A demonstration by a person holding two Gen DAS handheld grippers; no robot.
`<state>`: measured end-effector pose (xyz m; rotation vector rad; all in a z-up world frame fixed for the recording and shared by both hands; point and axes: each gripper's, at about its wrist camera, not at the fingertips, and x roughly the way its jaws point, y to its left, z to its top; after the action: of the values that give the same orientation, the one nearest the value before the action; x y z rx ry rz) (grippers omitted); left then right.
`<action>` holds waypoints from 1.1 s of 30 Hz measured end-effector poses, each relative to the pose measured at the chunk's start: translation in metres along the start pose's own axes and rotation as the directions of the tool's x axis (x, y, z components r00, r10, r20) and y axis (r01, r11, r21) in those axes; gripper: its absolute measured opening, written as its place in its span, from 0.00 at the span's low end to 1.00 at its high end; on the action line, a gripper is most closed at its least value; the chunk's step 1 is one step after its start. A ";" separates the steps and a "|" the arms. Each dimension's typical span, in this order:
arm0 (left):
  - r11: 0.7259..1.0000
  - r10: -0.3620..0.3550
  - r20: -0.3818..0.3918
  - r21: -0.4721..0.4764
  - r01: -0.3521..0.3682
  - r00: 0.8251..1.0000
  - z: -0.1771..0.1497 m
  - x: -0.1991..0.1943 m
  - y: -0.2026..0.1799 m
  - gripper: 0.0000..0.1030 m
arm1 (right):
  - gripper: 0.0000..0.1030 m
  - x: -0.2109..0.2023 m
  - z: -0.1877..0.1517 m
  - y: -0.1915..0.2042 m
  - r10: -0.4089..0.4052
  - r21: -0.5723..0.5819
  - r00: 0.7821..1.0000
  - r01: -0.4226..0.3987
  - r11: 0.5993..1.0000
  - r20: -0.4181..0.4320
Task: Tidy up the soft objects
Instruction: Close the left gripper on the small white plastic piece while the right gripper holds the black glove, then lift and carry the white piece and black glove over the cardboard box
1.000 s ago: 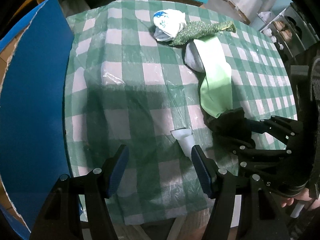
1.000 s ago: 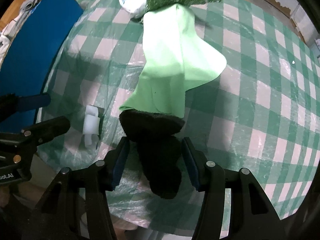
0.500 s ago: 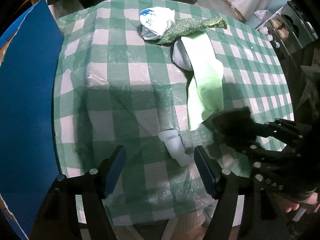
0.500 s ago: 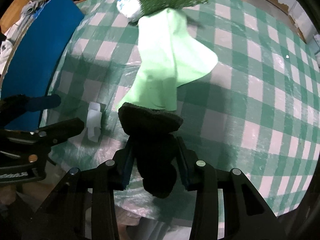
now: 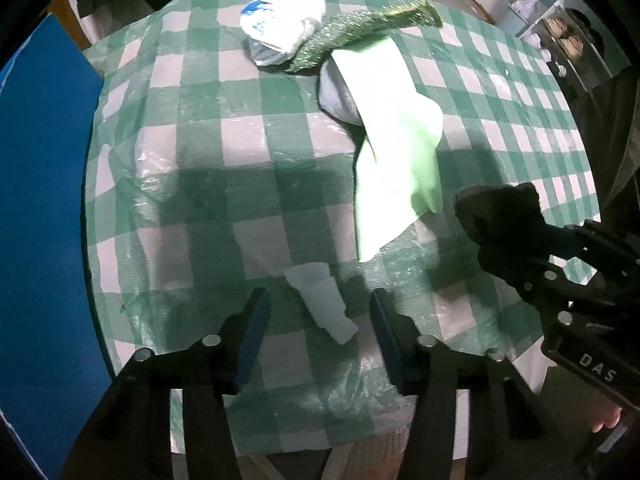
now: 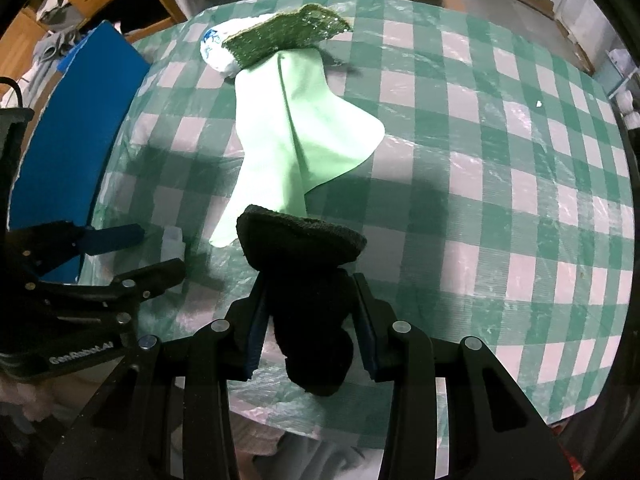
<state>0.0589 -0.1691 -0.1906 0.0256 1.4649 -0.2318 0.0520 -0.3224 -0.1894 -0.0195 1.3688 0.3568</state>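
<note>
While right claw (image 6: 310, 312) grips black cloth (image 6: 308, 280) | left claw (image 5: 316, 328): "GenRobot.AI"

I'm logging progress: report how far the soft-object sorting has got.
Nothing looks sorted yet. In hand: the right tongs grip the black cloth. Left: the light green cloth, glittery green scrubber and white bag lie heaped; the left tongs are open, straddling a small white piece.

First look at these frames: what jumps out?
The right gripper is clamped on a black fuzzy cloth lifted over the near edge of the green checked tablecloth. Beyond it a pale green cloth drapes from under a glittery green scouring pad. The left gripper hangs open above a small white plastic piece.
</note>
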 end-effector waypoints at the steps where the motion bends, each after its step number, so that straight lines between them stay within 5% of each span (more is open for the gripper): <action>1: 1.000 0.003 -0.004 0.005 -0.003 1.000 0.000 0.002 -0.002 0.48 | 0.37 -0.002 -0.002 0.000 0.001 0.000 1.000 -0.001 1.000 0.004; 9: 0.999 0.027 -0.009 0.020 -0.027 1.000 0.000 0.012 -0.012 0.44 | 0.37 -0.012 -0.009 -0.006 0.007 0.010 1.000 -0.007 1.000 0.020; 14: 1.000 0.025 0.002 0.007 -0.025 1.000 -0.002 0.015 -0.012 0.20 | 0.37 -0.014 -0.009 -0.007 0.008 0.013 1.000 -0.008 1.000 0.024; 33: 1.000 -0.007 0.106 0.022 0.005 0.994 -0.008 -0.037 0.019 0.15 | 0.37 -0.025 0.000 0.008 0.019 0.003 0.997 -0.020 1.000 0.074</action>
<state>0.0509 -0.1439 -0.1579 0.0257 1.3568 -0.2501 0.0461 -0.3203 -0.1638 0.0103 1.2972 0.3676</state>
